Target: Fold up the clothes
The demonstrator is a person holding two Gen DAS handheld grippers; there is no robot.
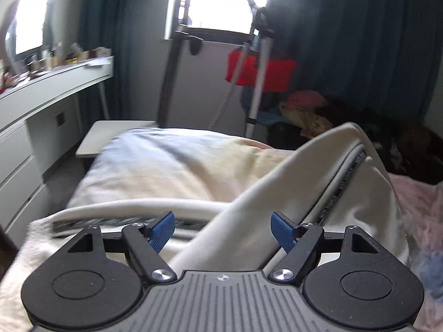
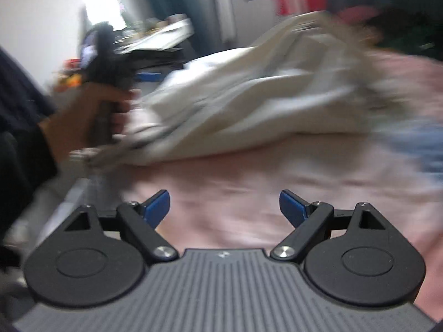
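On the bed (image 2: 249, 207) | cream garment (image 1: 277, 193) runs lengthwise away | left gripper (image 1: 223, 231), right gripper (image 2: 224, 209) wide apart, empty

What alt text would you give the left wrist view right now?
The open left gripper hovers over a cream garment with a zipper, spread on a bed, a fold rising between its blue fingers. Behind are a white dresser, a tripod and a bright window.

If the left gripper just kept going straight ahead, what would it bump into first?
Most likely the cream garment: a fold of it rises right between the open jaws of the left gripper. Depth is hard to judge, but nothing nearer shows.
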